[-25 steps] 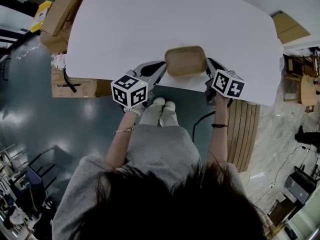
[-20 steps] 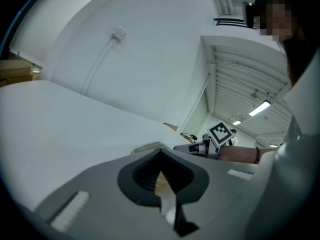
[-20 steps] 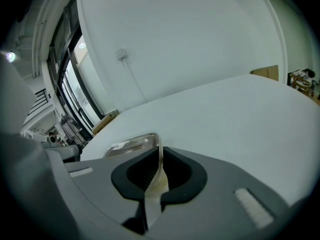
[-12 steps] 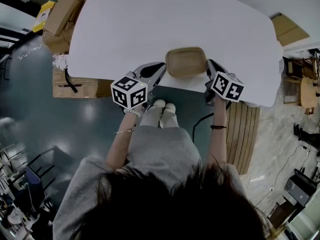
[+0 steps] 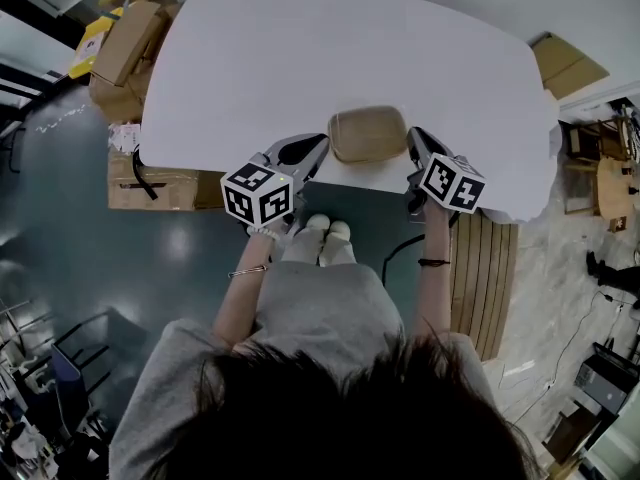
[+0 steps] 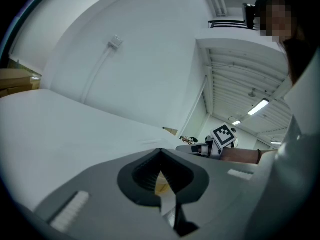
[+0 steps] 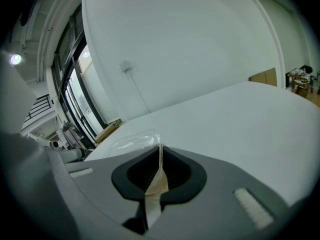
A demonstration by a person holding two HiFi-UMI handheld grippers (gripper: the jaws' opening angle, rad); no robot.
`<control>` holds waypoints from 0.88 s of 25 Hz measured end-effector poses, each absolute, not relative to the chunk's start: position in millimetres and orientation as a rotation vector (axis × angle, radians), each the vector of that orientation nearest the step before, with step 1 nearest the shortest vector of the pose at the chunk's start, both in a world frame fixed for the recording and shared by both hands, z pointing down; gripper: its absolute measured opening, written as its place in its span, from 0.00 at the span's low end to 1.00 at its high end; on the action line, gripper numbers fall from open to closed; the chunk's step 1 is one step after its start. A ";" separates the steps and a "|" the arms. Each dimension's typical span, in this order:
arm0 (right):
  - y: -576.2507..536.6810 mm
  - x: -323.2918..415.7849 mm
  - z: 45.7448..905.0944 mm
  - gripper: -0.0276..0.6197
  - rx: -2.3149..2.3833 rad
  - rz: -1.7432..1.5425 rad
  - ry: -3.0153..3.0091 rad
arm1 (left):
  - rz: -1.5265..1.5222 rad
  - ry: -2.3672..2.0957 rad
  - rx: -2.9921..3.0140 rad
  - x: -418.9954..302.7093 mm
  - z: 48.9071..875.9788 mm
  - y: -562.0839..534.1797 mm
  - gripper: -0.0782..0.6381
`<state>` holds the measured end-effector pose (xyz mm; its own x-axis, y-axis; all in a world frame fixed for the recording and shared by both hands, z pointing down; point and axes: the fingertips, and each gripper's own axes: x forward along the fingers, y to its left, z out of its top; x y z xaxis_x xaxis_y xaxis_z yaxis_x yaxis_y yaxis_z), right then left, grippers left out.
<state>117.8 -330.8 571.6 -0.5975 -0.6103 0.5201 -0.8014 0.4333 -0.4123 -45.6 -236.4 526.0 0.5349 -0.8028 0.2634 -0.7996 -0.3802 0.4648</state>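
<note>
The left gripper (image 5: 320, 146) and right gripper (image 5: 412, 140) each clamp one end of the brown container (image 5: 367, 134); both grips are made; it is at the near edge of the table (image 5: 300, 58).

Ahead of the left gripper (image 5: 320, 146) and right gripper (image 5: 411, 138), the white table (image 5: 350, 48) lay open, with free passage forward and outward on either side. Between them the brown container (image 5: 367, 134) filled the gap (its rim pinched in both), barring any inward move; close behind them sat the person's legs (image 5: 320, 288).
</note>
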 end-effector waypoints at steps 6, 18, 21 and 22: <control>-328.1 115.9 557.8 0.09 1.226 0.923 -2.432 | -0.018 -1.310 2.251 -50.5 515.2 -235.4 0.10; -318.4 113.8 518.4 0.09 1.248 0.880 -2.538 | -0.058 -1.335 2.324 -57.7 481.9 -229.5 0.10; -314.8 112.4 509.5 0.09 1.255 0.868 -2.563 | -0.067 -1.339 2.342 -60.4 474.3 -226.2 0.10; -313.4 112.0 506.5 0.09 1.256 0.865 -2.571 | -0.069 -1.340 2.349 -61.0 471.7 -224.9 0.10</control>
<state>112.0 -313.4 506.5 -0.6374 -0.6746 0.3724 -0.7625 0.4826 -0.4308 -61.0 -224.9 471.7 0.5310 -0.8308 0.1669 -0.8091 -0.4386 0.3911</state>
